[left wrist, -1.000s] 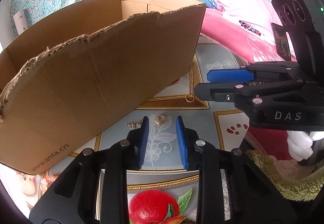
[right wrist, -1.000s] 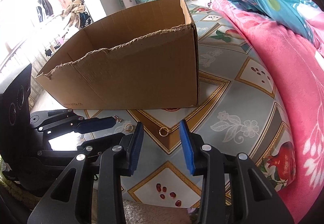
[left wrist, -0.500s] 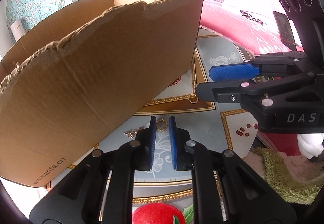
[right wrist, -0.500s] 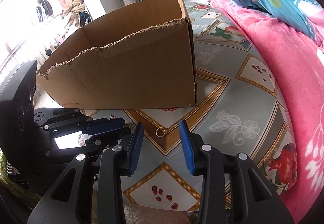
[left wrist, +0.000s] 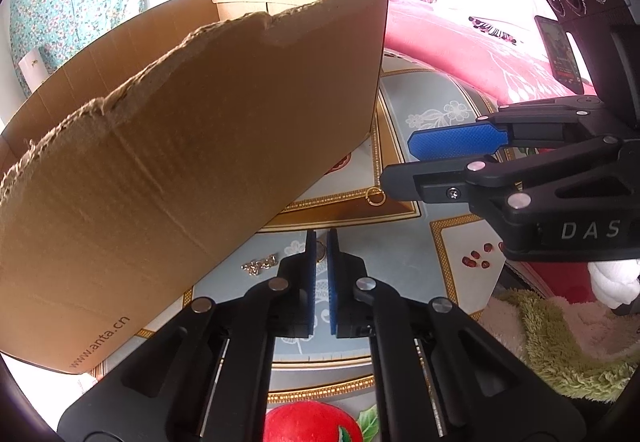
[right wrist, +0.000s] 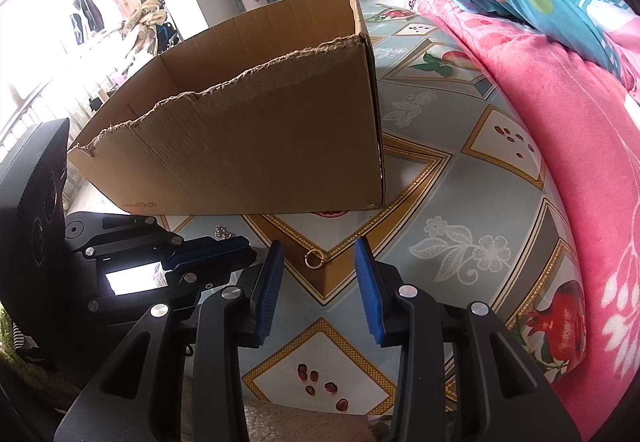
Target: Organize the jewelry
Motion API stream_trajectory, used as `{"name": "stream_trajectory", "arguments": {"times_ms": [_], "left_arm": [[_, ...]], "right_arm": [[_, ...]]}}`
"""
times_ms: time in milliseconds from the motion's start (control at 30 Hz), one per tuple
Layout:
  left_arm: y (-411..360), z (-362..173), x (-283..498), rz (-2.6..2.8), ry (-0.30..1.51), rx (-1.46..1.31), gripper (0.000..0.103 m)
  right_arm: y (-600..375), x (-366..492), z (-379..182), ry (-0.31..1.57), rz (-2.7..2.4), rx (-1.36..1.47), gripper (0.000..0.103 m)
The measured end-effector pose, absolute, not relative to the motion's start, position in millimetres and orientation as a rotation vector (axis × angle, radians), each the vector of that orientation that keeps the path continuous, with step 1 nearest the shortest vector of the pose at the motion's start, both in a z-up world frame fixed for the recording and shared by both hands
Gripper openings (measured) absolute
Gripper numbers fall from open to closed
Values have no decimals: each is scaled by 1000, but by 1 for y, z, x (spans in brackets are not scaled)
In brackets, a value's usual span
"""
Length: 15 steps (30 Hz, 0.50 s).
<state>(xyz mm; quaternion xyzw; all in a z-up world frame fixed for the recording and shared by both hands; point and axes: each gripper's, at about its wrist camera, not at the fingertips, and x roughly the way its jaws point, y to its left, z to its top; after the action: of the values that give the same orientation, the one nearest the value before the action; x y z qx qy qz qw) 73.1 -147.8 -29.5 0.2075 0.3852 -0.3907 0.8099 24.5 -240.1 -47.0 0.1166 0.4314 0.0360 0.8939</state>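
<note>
My left gripper (left wrist: 321, 240) is shut on a small gold ring (left wrist: 320, 247) low on the patterned cloth; only a sliver of the ring shows between the blue pads. A small chain piece (left wrist: 259, 265) lies just left of it. A second gold ring (left wrist: 375, 197) lies on the cloth; in the right wrist view this ring (right wrist: 314, 257) sits between and just ahead of my open right gripper (right wrist: 318, 256). An open cardboard box (right wrist: 256, 146) stands behind the jewelry.
The left gripper's body (right wrist: 168, 266) sits close to the left of the right one. A pink blanket (right wrist: 560, 130) runs along the right. A green fuzzy towel (left wrist: 560, 342) lies near the front edge. The cloth (right wrist: 460, 202) covers the surface.
My left gripper moved forward onto the gold ring and closed its jaws on it. The right gripper stayed open and shifted slightly toward the other ring.
</note>
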Motion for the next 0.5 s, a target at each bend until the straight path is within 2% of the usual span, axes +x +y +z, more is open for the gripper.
{"name": "stream_trajectory", "arguments": {"times_ms": [500], "left_arm": [[-136, -29, 71, -847, 871, 376, 4]], "right_arm": [[-238, 26, -47, 899, 78, 249, 36]]}}
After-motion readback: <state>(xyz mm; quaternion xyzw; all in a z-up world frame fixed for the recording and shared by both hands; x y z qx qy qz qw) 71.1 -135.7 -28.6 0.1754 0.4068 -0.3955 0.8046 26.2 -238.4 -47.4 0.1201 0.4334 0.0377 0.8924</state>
